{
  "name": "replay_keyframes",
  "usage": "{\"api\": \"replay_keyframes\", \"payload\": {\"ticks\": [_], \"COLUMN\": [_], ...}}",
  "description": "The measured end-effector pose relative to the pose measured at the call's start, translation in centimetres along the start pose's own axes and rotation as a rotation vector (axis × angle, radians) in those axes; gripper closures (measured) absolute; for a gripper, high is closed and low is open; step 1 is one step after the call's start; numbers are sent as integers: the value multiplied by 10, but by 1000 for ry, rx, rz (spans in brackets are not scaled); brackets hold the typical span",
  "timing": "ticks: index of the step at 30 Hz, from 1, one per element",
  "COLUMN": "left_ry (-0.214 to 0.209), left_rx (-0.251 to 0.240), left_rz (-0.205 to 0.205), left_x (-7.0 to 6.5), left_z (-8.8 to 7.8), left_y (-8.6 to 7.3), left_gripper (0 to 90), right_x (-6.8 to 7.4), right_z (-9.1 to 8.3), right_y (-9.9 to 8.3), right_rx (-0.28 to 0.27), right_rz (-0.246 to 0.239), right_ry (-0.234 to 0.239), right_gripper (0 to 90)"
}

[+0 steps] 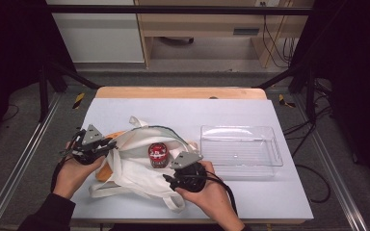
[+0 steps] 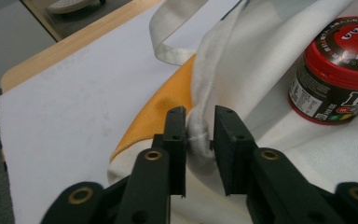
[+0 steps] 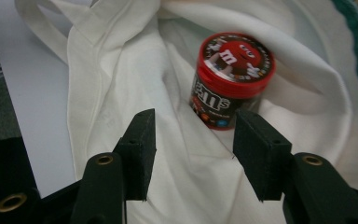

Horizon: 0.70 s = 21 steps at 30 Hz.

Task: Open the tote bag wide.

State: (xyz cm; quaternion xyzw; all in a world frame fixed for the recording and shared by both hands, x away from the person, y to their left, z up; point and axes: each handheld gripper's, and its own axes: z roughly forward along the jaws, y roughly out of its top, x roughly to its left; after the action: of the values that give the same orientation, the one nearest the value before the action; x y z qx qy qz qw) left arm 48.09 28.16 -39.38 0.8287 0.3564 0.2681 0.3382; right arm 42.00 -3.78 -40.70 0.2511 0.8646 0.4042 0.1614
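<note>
Blue-grey table [image 1: 125, 110]: candy jar [image 3: 230, 79] upright at 12 o'clock of right gripper [image 3: 193, 156] (jaws half open, empty); left gripper [image 2: 200, 142] pinches bag hem [image 2: 199, 135].

The left gripper [image 2: 199, 133] has its jaws closed on a bunched hem of the white cloth bag [image 2: 242, 70]. An orange lining [image 2: 165, 105] shows beside it. A red-lidded candy jar [image 2: 338, 70] stands on the bag, on the white bench [image 2: 74, 102].
</note>
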Motion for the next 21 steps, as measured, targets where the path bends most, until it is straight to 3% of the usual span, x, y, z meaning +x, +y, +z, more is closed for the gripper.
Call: {"api": "replay_keyframes", "payload": {"ticks": [8,13,16,21], "left_ry": [48,19,4,-60], "left_rx": [-39,-31,-33,-17], "left_rz": [29,36,48,37], "left_x": [-7,-8,-7,-4], "left_z": [-17,-14,-6,13], "left_y": [24,37,42,43], "left_gripper": [615,540,482,421], "right_x": [0,-2,-1,-2], "right_z": [13,10,12,24], "right_y": [-3,-1,-1,1], "right_rx": [27,5,8,55], "right_rz": [-27,3,-11,-22], "right_ry": [29,26,37,61], "right_gripper": [445,411,454,462]}}
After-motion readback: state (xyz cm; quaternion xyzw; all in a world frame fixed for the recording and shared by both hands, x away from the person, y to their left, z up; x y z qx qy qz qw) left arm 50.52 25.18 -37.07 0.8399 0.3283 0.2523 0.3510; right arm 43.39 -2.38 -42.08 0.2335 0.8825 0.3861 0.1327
